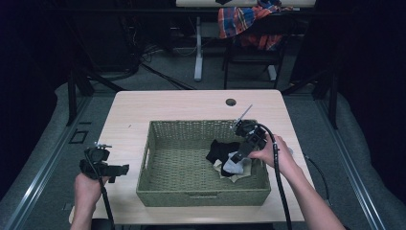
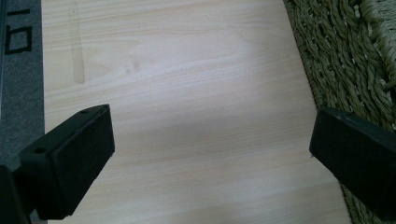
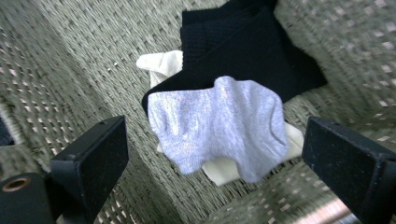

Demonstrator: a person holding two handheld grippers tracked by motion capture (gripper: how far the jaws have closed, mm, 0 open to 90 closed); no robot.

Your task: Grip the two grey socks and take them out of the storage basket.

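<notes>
A woven olive basket (image 1: 163,165) stands in the middle of the table. Inside, at its right side, lie a black cloth (image 1: 221,150), a grey cloth (image 1: 232,165) on top of it, and a cream cloth (image 1: 230,176) underneath. In the right gripper view the grey cloth (image 3: 219,126) covers part of the black cloth (image 3: 243,51) and the cream cloth (image 3: 163,63). My right gripper (image 1: 238,154) hangs open just above this pile, jaws either side of the grey cloth. My left gripper (image 1: 119,171) is open over bare table (image 2: 187,93) to the left of the basket (image 2: 345,65).
The light wooden table (image 1: 191,103) has a round cable hole (image 1: 231,102) at the back. Behind it stands a chair with a plaid garment (image 1: 244,21). Grey floor (image 1: 43,158) surrounds the table. A cable (image 1: 280,182) trails from the right gripper.
</notes>
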